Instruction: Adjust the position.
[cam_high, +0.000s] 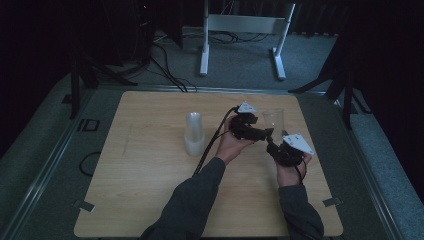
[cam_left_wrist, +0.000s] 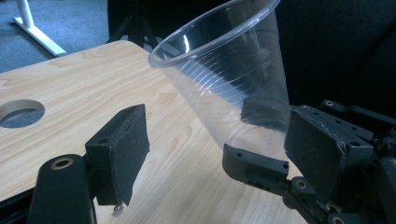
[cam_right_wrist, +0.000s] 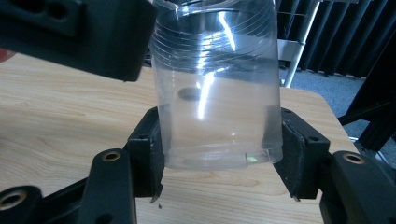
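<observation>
While the worktop (cam_high: 150, 190) carries only a stack of cups (cam_high: 194, 134) at its middle, well apart from your hands, keep the whole transfer over the bare wood on the right so a dropped cup lands flat and close.

Clear cup (cam_right_wrist: 217, 88): upright in the right gripper view, its base just above the wood near the worktop's right rear. In the left gripper view the cup (cam_left_wrist: 229, 74) looks tilted, which is the camera's lean, not the cup's.

Right claw (cam_right_wrist: 219, 158): pinching the cup at its base, one black pad on each side of the bottom ring. The wall is thin and ribbed, so hold with only enough squeeze to stop it slipping; more will likely buckle the base.

Left claw (cam_left_wrist: 210, 154): spread, with one jaw beside the cup's lower wall and the other well off to the side. In the high view the left claw (cam_high: 261, 134) sits just beside the right claw (cam_high: 272, 142), nearly touching.

Judgement: the step in hand looks like a handover or a two-handed steadying of the cup. Bring the left claw in higher on the wall, above the right jaws, so the two sets of pads do not collide. Square its pads to the cup before closing. Close slowly, confirm grip, and only then ease the right claw open.
</observation>
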